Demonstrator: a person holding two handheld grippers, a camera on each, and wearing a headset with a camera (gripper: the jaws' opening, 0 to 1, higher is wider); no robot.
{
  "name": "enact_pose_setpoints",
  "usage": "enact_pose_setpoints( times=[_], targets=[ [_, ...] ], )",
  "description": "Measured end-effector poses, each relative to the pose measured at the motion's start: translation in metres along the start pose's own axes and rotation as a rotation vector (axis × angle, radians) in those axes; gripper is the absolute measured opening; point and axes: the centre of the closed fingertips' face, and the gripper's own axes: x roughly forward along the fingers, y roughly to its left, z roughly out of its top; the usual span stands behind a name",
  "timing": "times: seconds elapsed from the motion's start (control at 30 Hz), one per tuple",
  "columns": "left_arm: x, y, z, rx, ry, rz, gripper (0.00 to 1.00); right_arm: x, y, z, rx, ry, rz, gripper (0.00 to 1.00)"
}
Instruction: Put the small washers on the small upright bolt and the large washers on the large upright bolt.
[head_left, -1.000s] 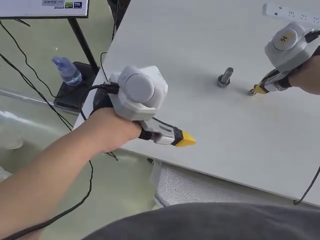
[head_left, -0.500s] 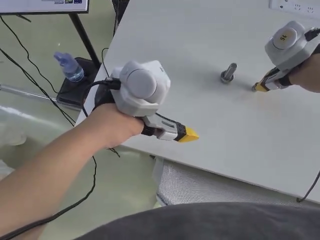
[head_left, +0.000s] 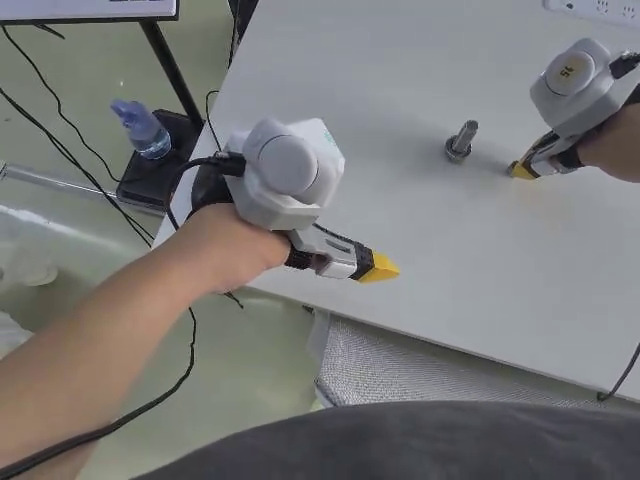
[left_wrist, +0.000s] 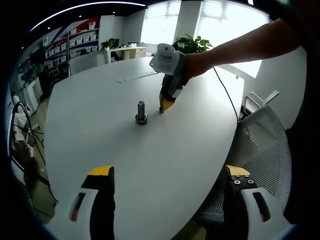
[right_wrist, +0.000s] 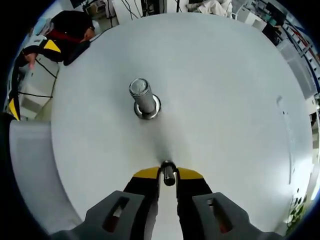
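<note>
Only the view has drifted. Both tools keep their places, so I judge the task no further along. The right tool (head_left: 521, 170) stays clenched on a small metal piece (right_wrist: 168, 173) on the desk (head_left: 380, 90), just right of the large upright bolt (head_left: 460, 140). The left tool (head_left: 378, 268) hangs released over the desk's near edge. Whether the piece is the small bolt or a washer is too small to tell.

Bright, even daylight over the white surface (head_left: 400, 110), with little glare off it. Blown-out white at the windows (left_wrist: 222, 30) in the left gripper view. Soft, short shadow beside the upright bolt (right_wrist: 144, 100). Crisp at centre in both gripper views, bowed and stretched toward the edges. Head view slightly soft.
</note>
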Motion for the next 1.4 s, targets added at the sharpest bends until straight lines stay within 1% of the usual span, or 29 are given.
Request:
enact_pose_setpoints(
  times=[0.17, 0.4, 0.53, 0.57, 0.67, 0.8, 1.03, 1.13, 1.2, 1.27, 1.4],
  targets=[
    [0.0009, 0.0, 0.0003, -0.002, 0.001, -0.002, 0.9, -0.0013, 0.0013, -0.0001, -0.001, 0.001, -0.003, 0.13],
    [0.0014, 0.0025, 0.0034, -0.003, -0.009, 0.002, 0.9, -0.0025, 0.003, 0.0004, -0.02, 0.002, -0.009, 0.13],
    [0.0023, 0.0017, 0.0011, 0.001, -0.001, 0.0, 0.9, -0.0029, 0.0041, 0.0002, -0.022, 0.005, -0.008, 0.13],
    [0.0024, 0.0014, 0.0004, 0.002, 0.001, -0.001, 0.9, -0.0009, 0.002, 0.0001, -0.02, 0.007, -0.007, 0.14],
    [0.0017, 0.0006, 0.0011, 0.001, -0.003, -0.001, 0.9, 0.0003, 0.001, 0.0005, -0.026, 0.006, -0.008, 0.14],
    [0.0005, 0.0018, 0.0029, -0.002, -0.009, 0.004, 0.9, -0.0001, 0.0025, 0.0008, -0.028, 0.003, -0.006, 0.15],
    [0.0002, 0.0017, 0.0032, -0.001, -0.01, 0.007, 0.9, 0.0021, 0.0039, 0.0008, -0.026, -0.005, 0.006, 0.23],
    [0.0004, 0.0005, 0.003, -0.001, -0.009, 0.008, 0.9, 0.0012, 0.0039, 0.0, -0.029, -0.004, 0.003, 0.23],
    [0.0004, -0.0001, 0.003, -0.002, -0.01, 0.009, 0.91, 0.0023, 0.0024, -0.0001, -0.029, -0.006, 0.006, 0.23],
    [0.0, -0.0009, 0.0027, -0.004, -0.009, 0.01, 0.91, 0.0045, -0.0046, 0.0006, -0.035, -0.006, 0.004, 0.23],
    [-0.0009, -0.0018, 0.0014, -0.008, -0.009, 0.011, 0.91, 0.0014, -0.0039, 0.0021, -0.026, -0.019, 0.004, 0.25]
  ],
)
